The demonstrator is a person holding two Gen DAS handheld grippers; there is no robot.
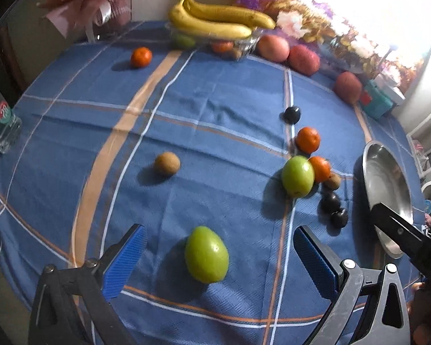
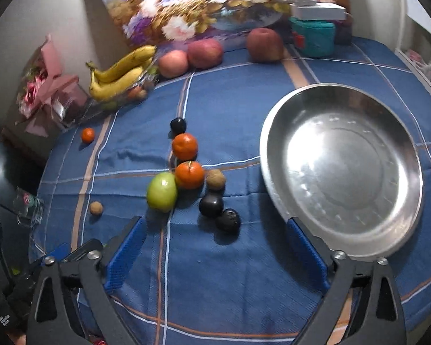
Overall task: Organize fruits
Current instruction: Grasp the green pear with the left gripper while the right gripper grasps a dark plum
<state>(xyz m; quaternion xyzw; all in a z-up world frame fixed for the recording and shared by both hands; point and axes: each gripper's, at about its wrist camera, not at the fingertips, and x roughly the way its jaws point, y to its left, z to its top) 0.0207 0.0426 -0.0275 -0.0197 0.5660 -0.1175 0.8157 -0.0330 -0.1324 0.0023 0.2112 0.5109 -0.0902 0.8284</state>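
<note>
Both wrist cameras look down and forward over the surface from its near edge, sharing the central fruit cluster and steel plate.

fruit cluster left of pan | bananas behind

We're looking at a home dining table: checked blue tablecloth, flower painting, gift bouquet sitting at its far edge.

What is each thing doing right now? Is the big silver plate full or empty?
Silver plate: empty, on the cloth.
Left gripper: jaws open, around nothing yet.
Near green fruit: lying between the left jaws, ungripped.
Right gripper: jaws open, empty.
Bananas: resting on the clear bowl.
</note>
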